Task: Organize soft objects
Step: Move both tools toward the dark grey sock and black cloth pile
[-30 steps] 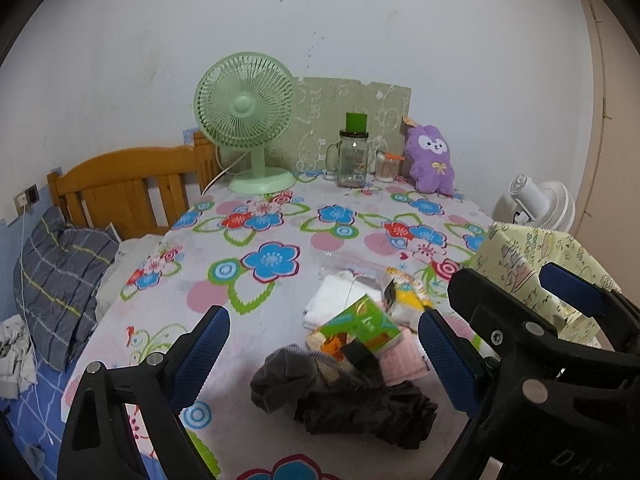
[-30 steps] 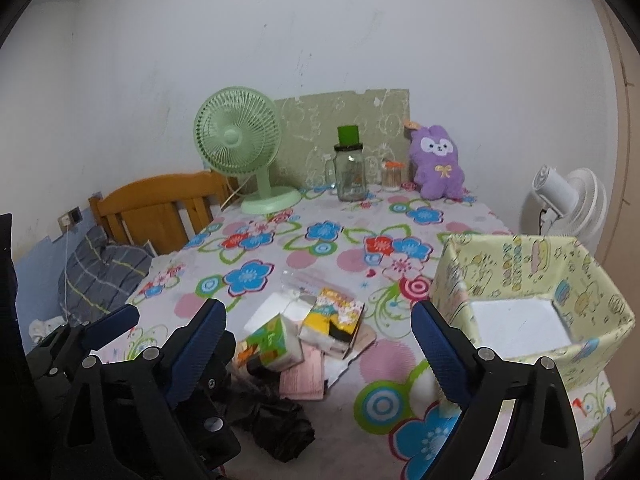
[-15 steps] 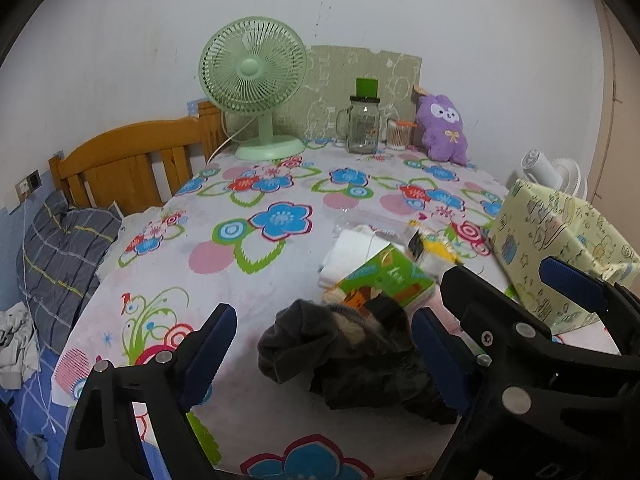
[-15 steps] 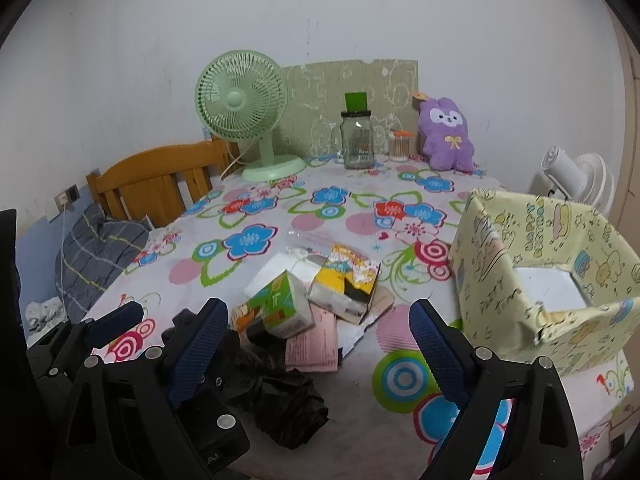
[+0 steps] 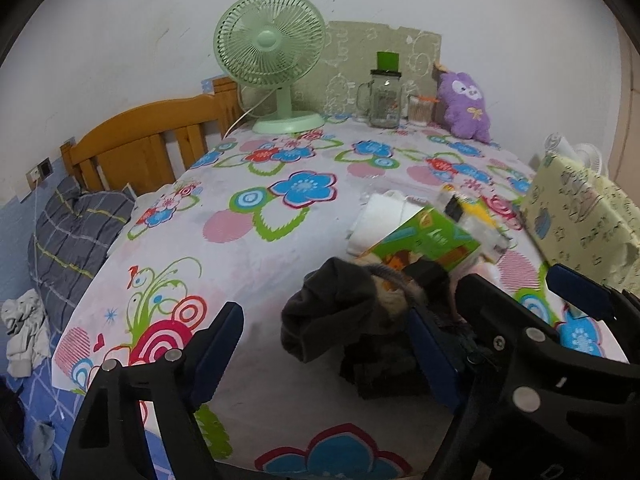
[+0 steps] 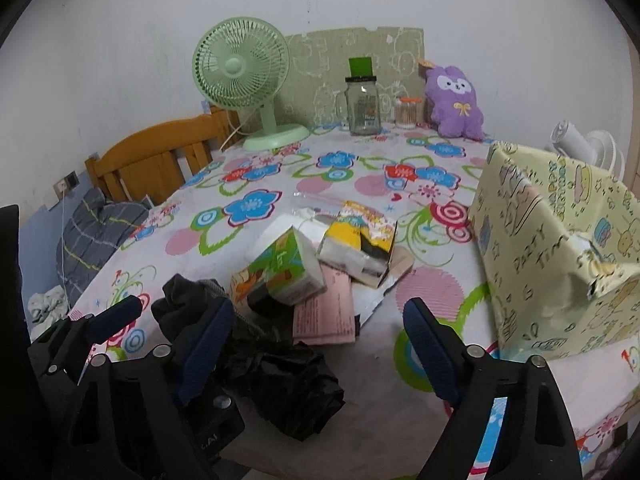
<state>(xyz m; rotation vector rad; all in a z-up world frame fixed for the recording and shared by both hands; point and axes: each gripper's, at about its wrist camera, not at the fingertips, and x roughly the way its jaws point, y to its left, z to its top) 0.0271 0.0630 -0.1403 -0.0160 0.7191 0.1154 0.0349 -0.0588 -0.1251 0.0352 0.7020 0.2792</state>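
A heap of dark grey and black clothes (image 5: 340, 320) lies near the front edge of the flowered table (image 5: 260, 240). My left gripper (image 5: 324, 356) hovers just over it. Its jaws are closing with the heap between them, and the pads do not press on it. My right gripper (image 6: 318, 348) is beside it, jaws closing, above the black crumpled cloth (image 6: 288, 380), gripping nothing. A dark grey garment (image 6: 188, 300) lies left of that cloth. The yellow patterned box (image 6: 552, 248) stands open at the right. A purple plush toy (image 6: 454, 100) sits at the back.
A green tissue pack (image 6: 284, 268), a yellow pack (image 6: 360, 236) and pink papers (image 6: 324, 312) lie behind the clothes. A green fan (image 5: 272, 52) and a glass jar (image 5: 384, 96) stand at the back. A wooden headboard (image 5: 144, 148) and a grey pillow (image 5: 68, 240) are on the left.
Both grippers have sunk toward the table and tipped further down, so the clothes heap is now close under them. Both pairs of jaws have narrowed a little.
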